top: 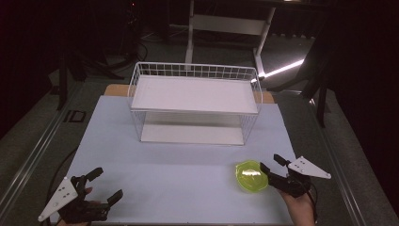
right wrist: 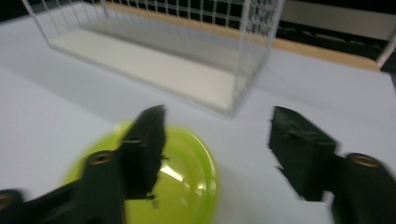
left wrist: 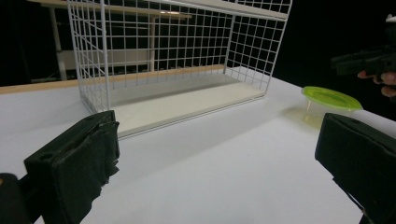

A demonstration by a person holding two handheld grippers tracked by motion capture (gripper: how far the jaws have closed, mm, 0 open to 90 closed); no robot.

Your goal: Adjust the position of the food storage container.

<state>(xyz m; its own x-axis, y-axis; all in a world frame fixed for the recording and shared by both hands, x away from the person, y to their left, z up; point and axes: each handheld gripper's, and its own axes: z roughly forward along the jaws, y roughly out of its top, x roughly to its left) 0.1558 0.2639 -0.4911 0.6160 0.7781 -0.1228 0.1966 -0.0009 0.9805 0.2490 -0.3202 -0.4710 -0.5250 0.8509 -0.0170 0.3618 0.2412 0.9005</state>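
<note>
One green bowl point(top: 251, 176) just beside right tongs point(top: 273, 163)

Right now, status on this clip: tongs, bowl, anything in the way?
Both tongs open, left idle at near-left edge. Right tongs beside green bowl, one jaw over its rim, not gripping. Wire shelf rack stands behind; table between is bare.

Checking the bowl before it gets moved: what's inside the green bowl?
The green bowl looks empty in the high view, only glare inside; in the right gripper view a jaw covers part of it.
</note>
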